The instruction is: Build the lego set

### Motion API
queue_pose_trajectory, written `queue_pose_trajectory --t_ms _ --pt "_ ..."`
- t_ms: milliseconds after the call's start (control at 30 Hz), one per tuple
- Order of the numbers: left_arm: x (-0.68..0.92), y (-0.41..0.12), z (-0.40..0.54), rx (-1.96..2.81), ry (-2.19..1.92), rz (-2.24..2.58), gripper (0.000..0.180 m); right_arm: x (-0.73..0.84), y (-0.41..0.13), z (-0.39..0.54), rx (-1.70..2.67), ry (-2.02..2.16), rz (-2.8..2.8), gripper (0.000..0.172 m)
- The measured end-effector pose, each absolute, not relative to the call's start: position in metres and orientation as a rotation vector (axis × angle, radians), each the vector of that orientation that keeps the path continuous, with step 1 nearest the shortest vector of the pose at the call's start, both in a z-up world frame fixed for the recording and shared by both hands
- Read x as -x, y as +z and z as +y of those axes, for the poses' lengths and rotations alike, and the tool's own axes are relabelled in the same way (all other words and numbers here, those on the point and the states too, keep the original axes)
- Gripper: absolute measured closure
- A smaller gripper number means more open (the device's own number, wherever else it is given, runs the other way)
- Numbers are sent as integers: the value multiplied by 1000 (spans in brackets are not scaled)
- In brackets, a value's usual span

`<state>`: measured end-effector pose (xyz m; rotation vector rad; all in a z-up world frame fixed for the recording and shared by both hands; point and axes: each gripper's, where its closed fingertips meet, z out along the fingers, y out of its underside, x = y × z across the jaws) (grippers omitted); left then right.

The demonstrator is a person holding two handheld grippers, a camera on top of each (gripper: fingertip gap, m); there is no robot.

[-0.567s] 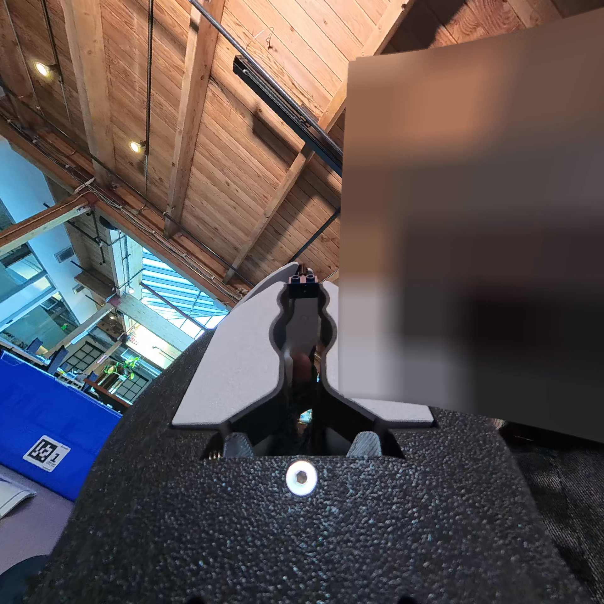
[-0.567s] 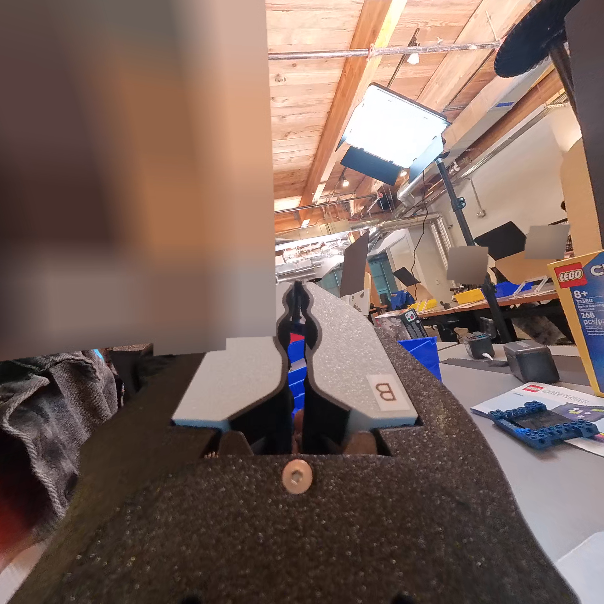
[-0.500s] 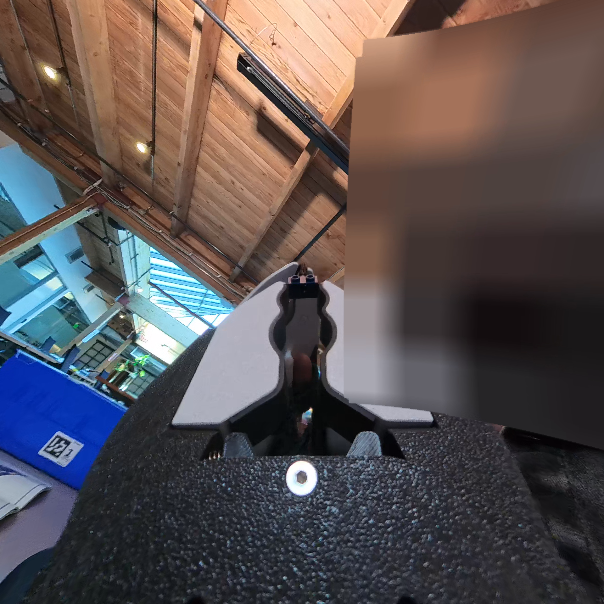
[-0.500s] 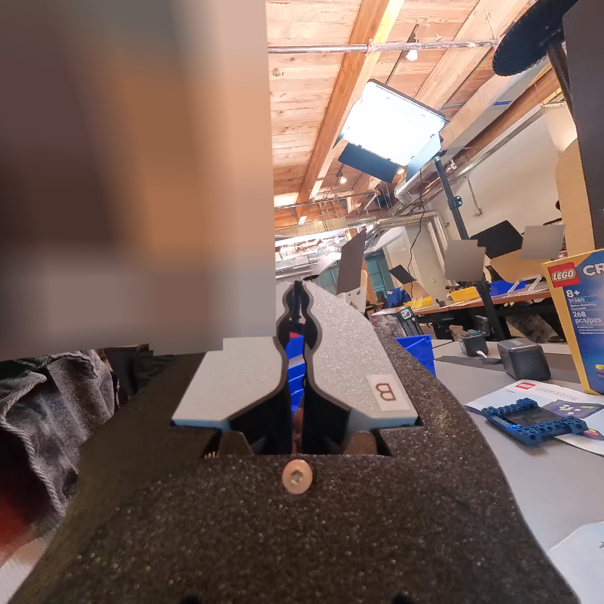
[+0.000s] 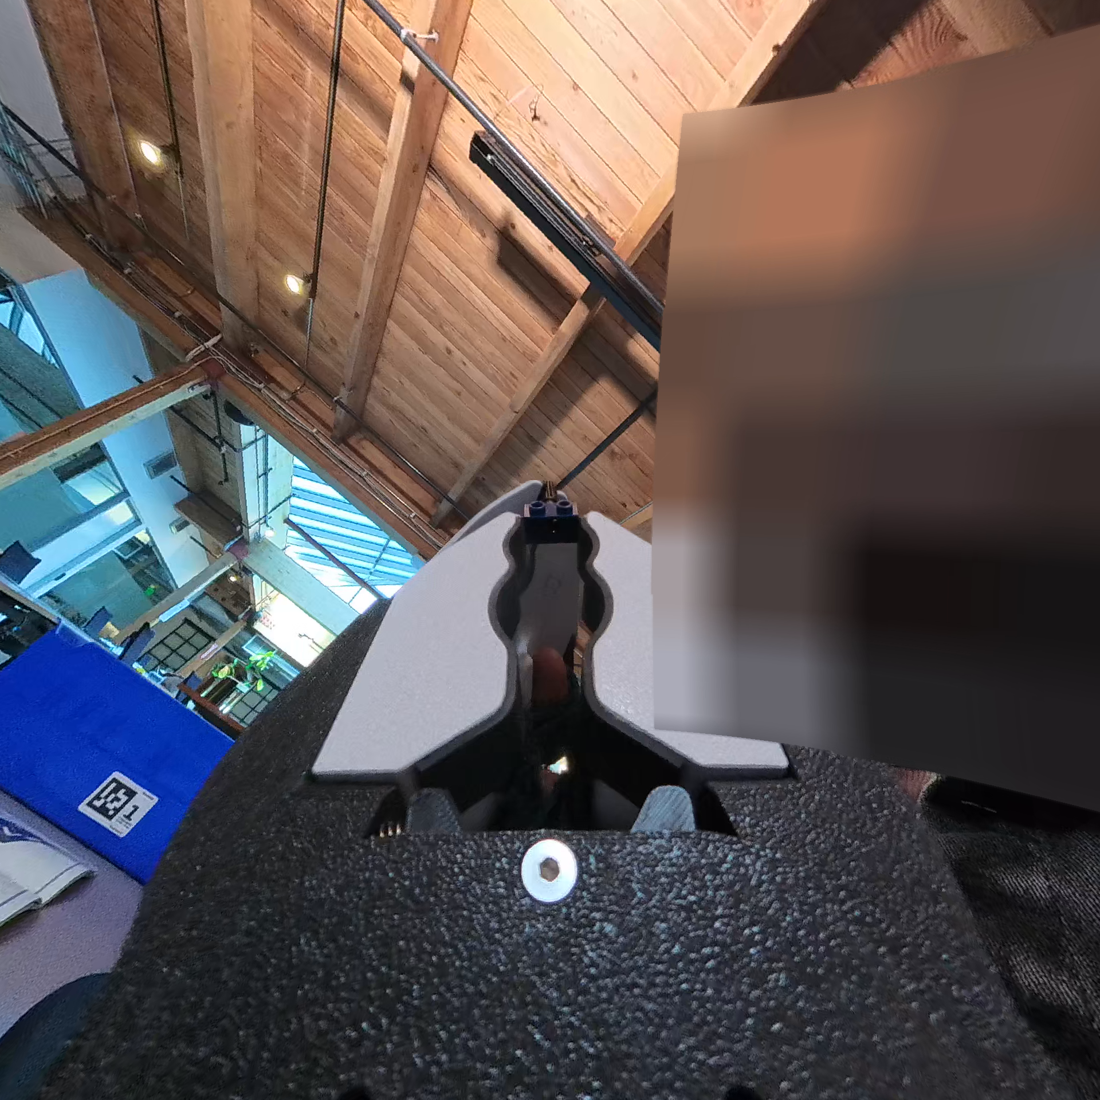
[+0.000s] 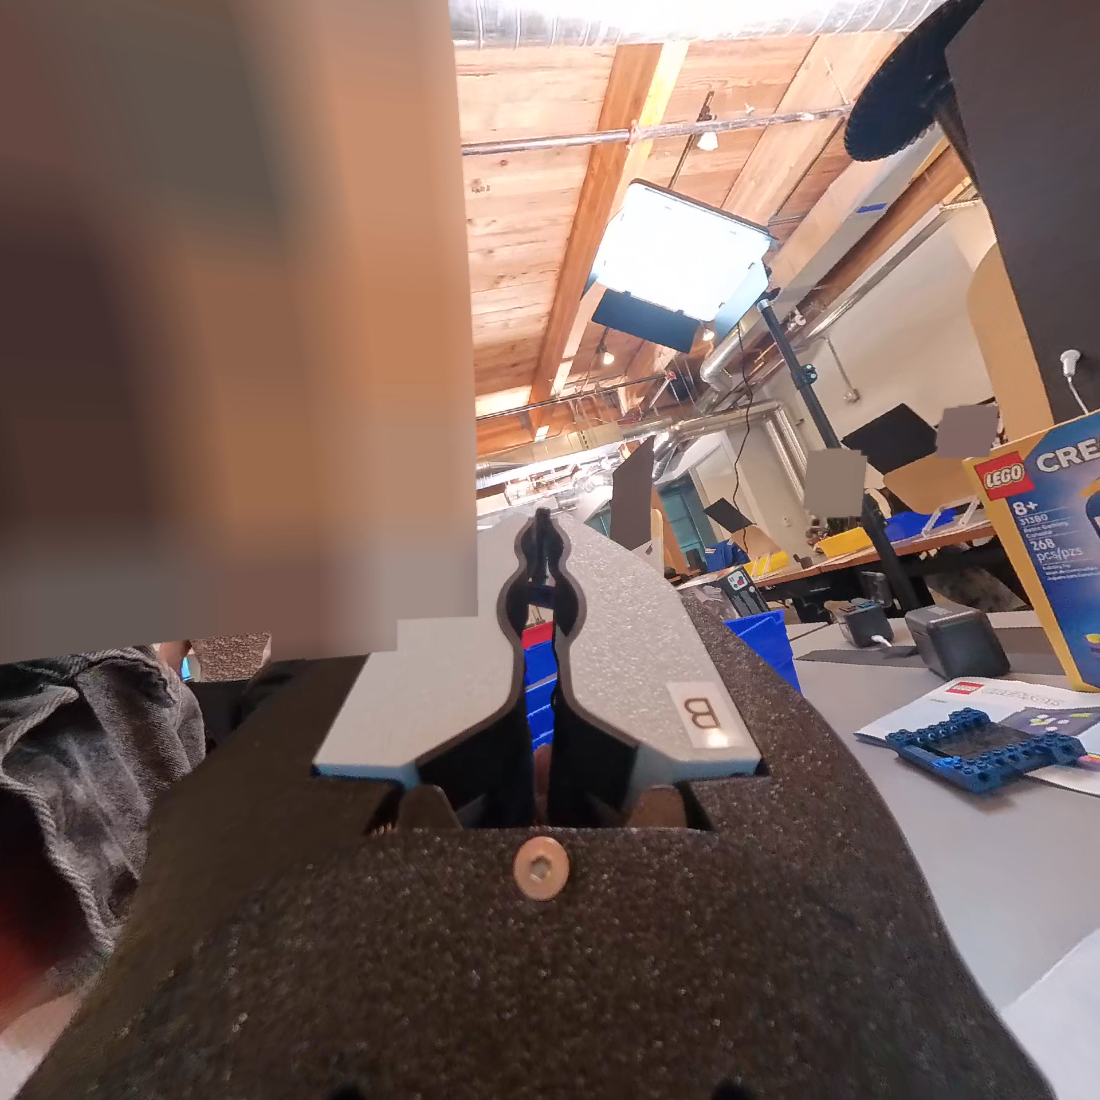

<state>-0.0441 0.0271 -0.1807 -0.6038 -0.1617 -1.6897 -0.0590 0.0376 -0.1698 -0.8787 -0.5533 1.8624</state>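
Wood-beam ceiling overhead, left gripper [image 5: 550, 524] has its fingers clamped on a small dark-blue brick [image 5: 551, 522] while the right gripper [image 6: 541, 531] pinches a thin black piece [image 6: 541, 550].

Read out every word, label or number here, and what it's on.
I can't repeat writing; it stands on:
Yellow-and-blue cardboard box: logo, numbers.
White paper booklet: logo, title.
White sticker on right claw's grey finger: one letter.
White tag on blue panel: square code, digit.

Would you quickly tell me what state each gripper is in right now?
Left gripper: shut on a small dark blue brick.
Right gripper: shut on a thin black piece.
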Motion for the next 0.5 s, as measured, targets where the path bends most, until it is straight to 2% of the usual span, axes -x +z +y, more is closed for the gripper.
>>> queue_pose_trajectory --t_ms 500 --pt "41 -177 28 643 -1659 -119 165 54 -166 41 808 1869 -494 169"
